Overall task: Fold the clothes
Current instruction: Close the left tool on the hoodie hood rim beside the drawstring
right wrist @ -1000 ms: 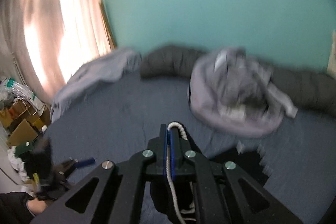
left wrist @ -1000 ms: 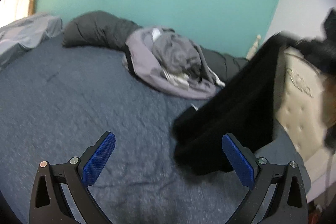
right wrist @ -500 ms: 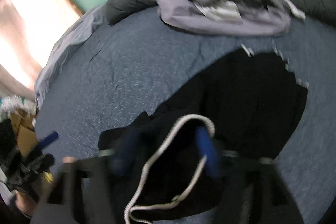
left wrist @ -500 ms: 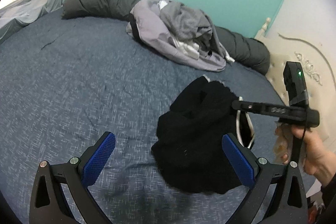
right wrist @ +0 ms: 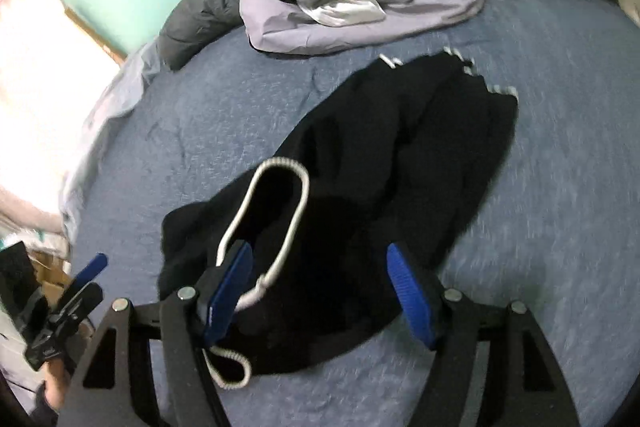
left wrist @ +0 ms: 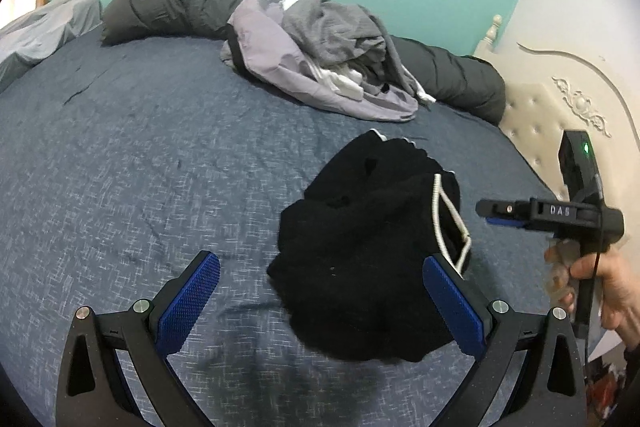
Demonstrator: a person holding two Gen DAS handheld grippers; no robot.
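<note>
A black garment (left wrist: 360, 227) lies crumpled on the blue bedspread (left wrist: 140, 155), its white drawstring (left wrist: 448, 223) looped on top. My left gripper (left wrist: 320, 301) is open, hovering just short of the garment's near edge with nothing between its fingers. In the left wrist view the right gripper (left wrist: 490, 214) hangs to the garment's right, held by a hand (left wrist: 600, 279). From the right wrist, the right gripper (right wrist: 320, 291) is open over the black garment (right wrist: 380, 167), and the drawstring (right wrist: 272, 211) runs past its left finger. The left gripper (right wrist: 90, 273) shows at lower left.
A heap of grey and lilac clothes (left wrist: 320, 59) sits at the far side of the bed, against a dark grey rolled duvet (left wrist: 172, 3). A cream headboard (left wrist: 560, 115) stands on the right. A pale grey sheet (left wrist: 40, 27) lies far left.
The right gripper, shut on the black garment's drawstring a second ago, swung it down onto the bed and opened, letting go. The left gripper stayed open.
</note>
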